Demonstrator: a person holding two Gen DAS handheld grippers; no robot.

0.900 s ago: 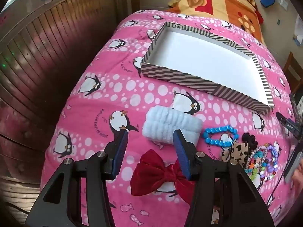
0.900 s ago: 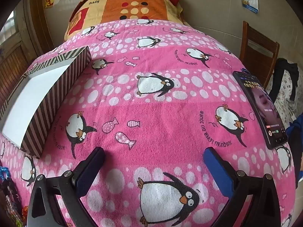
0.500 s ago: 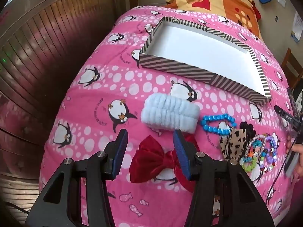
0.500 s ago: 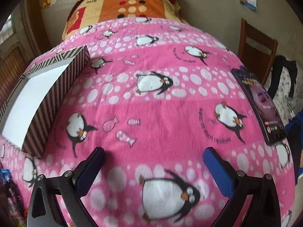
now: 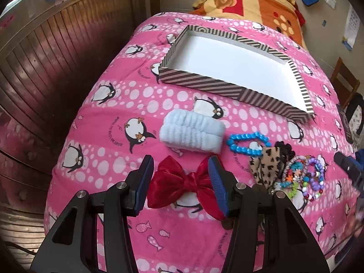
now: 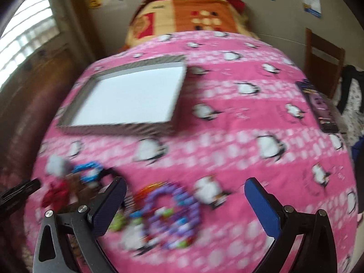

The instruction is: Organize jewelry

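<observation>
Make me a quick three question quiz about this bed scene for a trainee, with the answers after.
1. True or false: the striped box already holds jewelry.
2. Which item lies between the left gripper's open jaws: A the red bow, B the blue bead bracelet, C the fluffy blue band?
3. Fill in: the pile of bead bracelets lies in front of the ____ gripper.

Key: 1 false, the box is empty. 2 A. 3 right; its jaws stand wide open around nothing.
</observation>
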